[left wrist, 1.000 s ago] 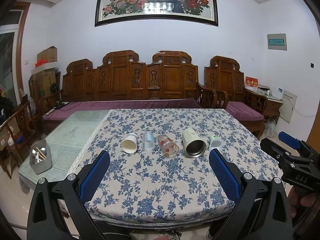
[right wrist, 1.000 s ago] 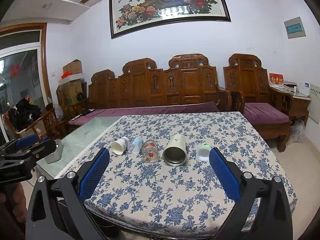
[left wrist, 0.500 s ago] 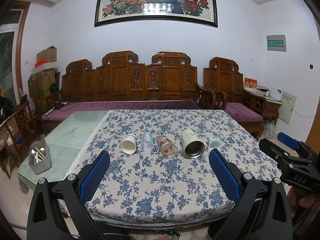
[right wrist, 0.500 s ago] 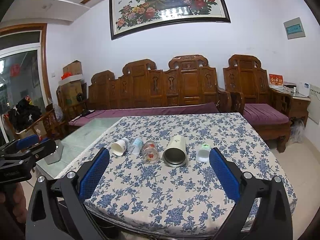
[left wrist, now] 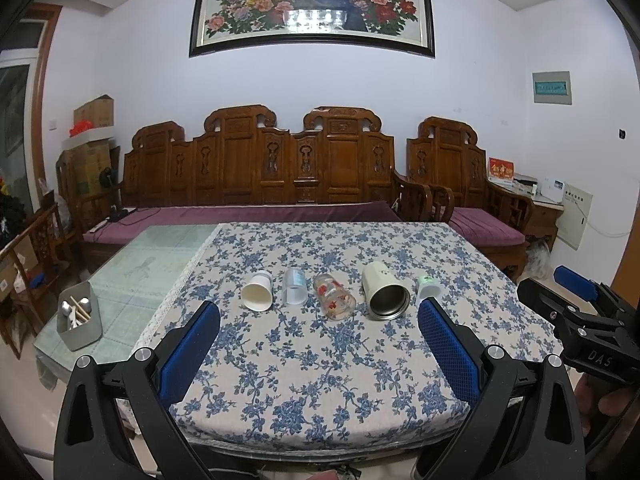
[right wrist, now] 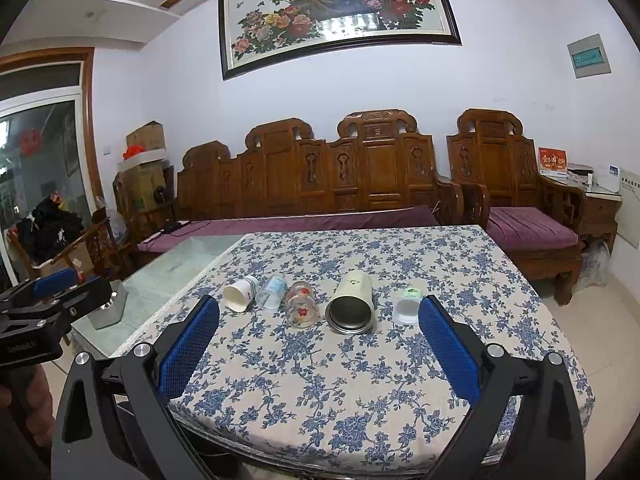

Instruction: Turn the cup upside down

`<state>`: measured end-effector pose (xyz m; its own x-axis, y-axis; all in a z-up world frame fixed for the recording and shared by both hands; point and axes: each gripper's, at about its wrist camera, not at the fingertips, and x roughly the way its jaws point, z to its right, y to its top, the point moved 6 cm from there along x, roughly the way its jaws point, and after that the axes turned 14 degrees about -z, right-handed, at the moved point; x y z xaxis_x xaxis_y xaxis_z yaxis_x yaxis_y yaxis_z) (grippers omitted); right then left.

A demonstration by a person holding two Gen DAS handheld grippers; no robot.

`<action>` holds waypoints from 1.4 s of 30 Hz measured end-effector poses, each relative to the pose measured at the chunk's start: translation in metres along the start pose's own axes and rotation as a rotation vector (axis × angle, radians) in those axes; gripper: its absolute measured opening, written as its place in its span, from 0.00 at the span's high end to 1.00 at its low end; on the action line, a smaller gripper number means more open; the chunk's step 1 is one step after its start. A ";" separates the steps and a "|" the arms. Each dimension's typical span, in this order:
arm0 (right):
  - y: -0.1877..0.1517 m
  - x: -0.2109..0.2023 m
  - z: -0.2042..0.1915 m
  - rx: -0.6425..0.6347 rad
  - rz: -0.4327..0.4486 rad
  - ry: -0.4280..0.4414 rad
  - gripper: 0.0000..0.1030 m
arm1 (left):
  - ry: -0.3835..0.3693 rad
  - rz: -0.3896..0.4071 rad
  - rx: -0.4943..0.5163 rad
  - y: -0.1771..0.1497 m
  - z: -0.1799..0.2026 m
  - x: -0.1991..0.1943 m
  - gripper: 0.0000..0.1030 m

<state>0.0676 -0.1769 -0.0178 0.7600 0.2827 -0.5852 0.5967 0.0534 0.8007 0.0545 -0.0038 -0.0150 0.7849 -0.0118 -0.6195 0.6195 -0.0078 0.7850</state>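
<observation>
Blue-padded left gripper (left wrist: 318,336) stays wide open, holding nothing, barely nearer the table (left wrist: 280,392) than before; five cups lie sideways in a row, the steel cup (left wrist: 385,296) among them. From the right wrist, the right gripper (right wrist: 319,334) likewise gapes empty, unchanged, short of the cups (right wrist: 352,303).

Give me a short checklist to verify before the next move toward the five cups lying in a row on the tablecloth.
1. Left gripper open, nothing held: ok.
2. Right gripper open, nothing held: ok.
3. All cups on their sides, none flipped: paper cup, clear plastic cup, flowered glass, steel-lined mug, small white cup: ok.
4. Cups apart enough for fingers: cannot tell.
5. Either gripper close enough to grasp: not ok, both hang before the table edge.
</observation>
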 end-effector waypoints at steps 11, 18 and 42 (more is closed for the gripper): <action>0.000 0.000 0.000 0.006 -0.004 0.003 0.02 | 0.001 0.000 0.000 -0.001 0.000 0.001 0.07; 0.000 0.001 0.000 0.007 -0.005 0.005 0.02 | -0.001 -0.004 0.002 -0.003 0.001 0.003 0.07; 0.009 0.094 0.049 0.025 -0.155 -0.007 0.03 | -0.035 -0.245 0.036 -0.003 -0.001 0.100 0.07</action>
<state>0.1567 -0.1967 -0.0720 0.6599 0.2657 -0.7028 0.7132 0.0725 0.6972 0.1313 -0.0041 -0.0799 0.6098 -0.0399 -0.7915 0.7899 -0.0505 0.6111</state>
